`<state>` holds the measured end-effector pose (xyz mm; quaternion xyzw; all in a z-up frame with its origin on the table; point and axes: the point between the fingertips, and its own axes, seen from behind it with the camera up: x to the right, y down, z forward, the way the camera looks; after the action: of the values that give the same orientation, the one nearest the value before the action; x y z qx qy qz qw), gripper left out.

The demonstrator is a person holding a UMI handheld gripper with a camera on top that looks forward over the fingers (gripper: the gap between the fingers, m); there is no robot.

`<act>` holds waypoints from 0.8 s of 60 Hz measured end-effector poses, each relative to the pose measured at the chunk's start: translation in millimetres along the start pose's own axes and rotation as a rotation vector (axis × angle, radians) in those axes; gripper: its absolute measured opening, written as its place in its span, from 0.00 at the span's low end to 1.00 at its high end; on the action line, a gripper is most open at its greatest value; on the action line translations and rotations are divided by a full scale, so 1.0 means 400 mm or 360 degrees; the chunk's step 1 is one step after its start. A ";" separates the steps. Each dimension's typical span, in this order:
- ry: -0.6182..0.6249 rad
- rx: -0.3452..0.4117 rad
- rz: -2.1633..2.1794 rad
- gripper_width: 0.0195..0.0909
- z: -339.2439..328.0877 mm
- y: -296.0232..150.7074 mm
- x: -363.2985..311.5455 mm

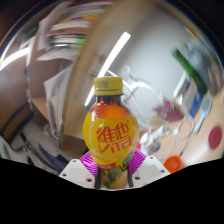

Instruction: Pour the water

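A yellow drink bottle with a yellow cap and a yellow-orange label stands upright between my fingers, lifted well above the table. My gripper is shut on the bottle, with the purple pads pressing its lower body from both sides. Beyond the bottle and to its right stands a clear glass cup on the white table; the glass is hard to make out.
An orange round object lies on the table to the right of my fingers. A pink round thing sits farther right. Behind are shelves and clutter, with a bright ceiling light strip above.
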<state>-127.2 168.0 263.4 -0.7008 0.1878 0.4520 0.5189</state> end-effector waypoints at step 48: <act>0.0852 0.0009 -0.1307 0.43 -0.147 -0.161 0.767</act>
<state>105.5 203.7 48.0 -0.8072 0.0239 0.0135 0.5896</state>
